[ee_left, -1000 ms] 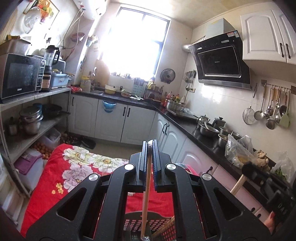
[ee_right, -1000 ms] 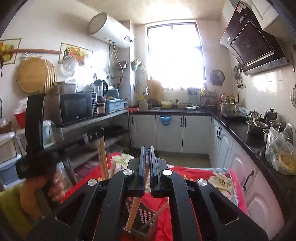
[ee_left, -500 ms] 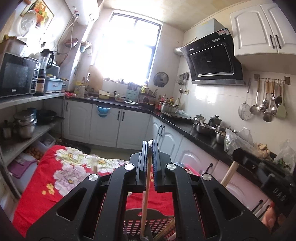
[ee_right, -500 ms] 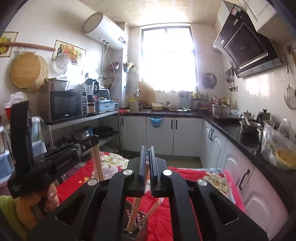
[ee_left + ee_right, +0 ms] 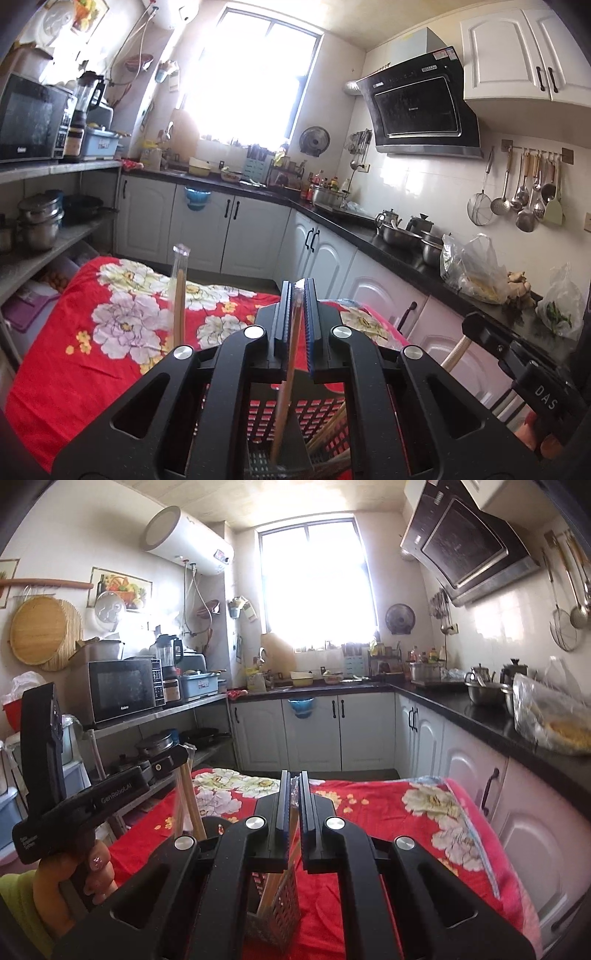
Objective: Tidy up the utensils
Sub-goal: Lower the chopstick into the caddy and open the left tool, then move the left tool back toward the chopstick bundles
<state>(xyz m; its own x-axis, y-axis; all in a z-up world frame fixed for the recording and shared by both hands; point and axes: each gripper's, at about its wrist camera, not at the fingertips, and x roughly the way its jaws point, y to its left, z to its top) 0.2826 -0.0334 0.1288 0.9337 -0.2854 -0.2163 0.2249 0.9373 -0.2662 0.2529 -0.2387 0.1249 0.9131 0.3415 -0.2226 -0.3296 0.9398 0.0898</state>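
A slotted utensil basket (image 5: 321,417) stands on the red flowered cloth (image 5: 92,354), right below both grippers; it also shows in the right wrist view (image 5: 277,915). My left gripper (image 5: 297,317) is shut on a wrapped pair of wooden chopsticks (image 5: 286,391) whose lower end is inside the basket. My right gripper (image 5: 292,805) is shut on another wrapped pair of chopsticks (image 5: 273,886) that also reaches into the basket. More chopsticks (image 5: 328,424) lean in the basket. One wrapped pair (image 5: 179,295) stands upright at the left.
The cloth-covered table (image 5: 424,819) fills the middle. A black counter (image 5: 406,254) with pots and bags runs along the right. Shelves with a microwave (image 5: 122,690) and pots stand at the left. The other gripper's body (image 5: 92,794) is close at left.
Both grippers have tilted and shifted a little over the basket, still holding their chopsticks. An upright wrapped pair now shows at the left of the left wrist view.
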